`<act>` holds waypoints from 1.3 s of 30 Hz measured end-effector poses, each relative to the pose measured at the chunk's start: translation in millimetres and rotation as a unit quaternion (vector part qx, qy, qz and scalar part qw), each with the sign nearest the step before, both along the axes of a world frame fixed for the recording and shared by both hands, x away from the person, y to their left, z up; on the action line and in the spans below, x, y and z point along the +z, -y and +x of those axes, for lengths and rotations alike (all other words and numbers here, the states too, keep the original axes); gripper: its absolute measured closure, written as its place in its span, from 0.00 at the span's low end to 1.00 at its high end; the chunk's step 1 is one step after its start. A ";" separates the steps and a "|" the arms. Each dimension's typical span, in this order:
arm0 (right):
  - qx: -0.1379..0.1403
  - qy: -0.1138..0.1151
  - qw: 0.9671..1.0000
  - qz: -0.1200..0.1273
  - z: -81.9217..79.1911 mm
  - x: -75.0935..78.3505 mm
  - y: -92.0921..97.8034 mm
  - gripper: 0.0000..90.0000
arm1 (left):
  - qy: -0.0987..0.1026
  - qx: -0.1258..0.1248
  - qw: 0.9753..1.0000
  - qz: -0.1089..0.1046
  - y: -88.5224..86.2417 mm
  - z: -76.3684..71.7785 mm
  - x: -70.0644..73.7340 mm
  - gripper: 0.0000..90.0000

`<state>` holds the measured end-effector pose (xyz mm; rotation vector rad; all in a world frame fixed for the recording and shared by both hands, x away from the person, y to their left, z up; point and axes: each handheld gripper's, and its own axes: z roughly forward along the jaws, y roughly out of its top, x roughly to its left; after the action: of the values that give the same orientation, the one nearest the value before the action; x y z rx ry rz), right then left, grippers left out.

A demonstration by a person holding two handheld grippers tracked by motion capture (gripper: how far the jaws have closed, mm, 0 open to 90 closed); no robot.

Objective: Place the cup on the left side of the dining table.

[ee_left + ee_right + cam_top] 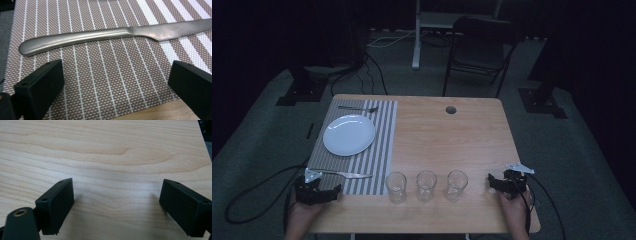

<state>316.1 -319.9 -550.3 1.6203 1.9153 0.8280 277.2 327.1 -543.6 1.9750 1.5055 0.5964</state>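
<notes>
Left gripper view: wide-apart, empty black jaws above a brushed-steel knife (pixel 112 35) on woven striped placemat (pixel 105 82).

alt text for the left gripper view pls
A metal table knife lies across a brown placemat with white stripes, handle to the left. The left gripper hovers just short of it, its black jaws wide apart with nothing between them.

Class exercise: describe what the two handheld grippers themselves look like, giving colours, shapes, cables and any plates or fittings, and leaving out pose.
Both the left gripper and right gripper are black, each with two blocky rectangular jaws marked by small screw holes. Each carries a light grey three-cornered plate on top and trails a black cable. The right gripper view also shows a brass-coloured insert in a rounded black lug.
</notes>
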 end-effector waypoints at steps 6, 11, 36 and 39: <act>0.000 0.000 1.000 0.000 0.0 0.0 0.0 0.13 | -0.001 -0.008 1.000 -0.001 0.5 -2.8 0.5 0.01; 0.000 0.000 1.000 0.000 0.0 0.0 0.0 0.13 | -0.006 -0.016 1.000 -0.007 -0.5 -4.8 1.0 0.01; 0.000 0.000 1.000 0.000 0.0 0.0 0.0 0.13 | 0.010 -0.066 0.997 -0.031 23.0 -6.2 15.2 0.01; 0.000 0.000 1.000 0.000 0.0 0.0 0.1 0.13 | 0.013 -0.075 0.996 -0.034 27.5 -6.1 17.6 0.01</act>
<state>316.1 -320.0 -550.3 1.6198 1.9154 0.8283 271.1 299.6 -526.0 1.9988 1.3295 0.4978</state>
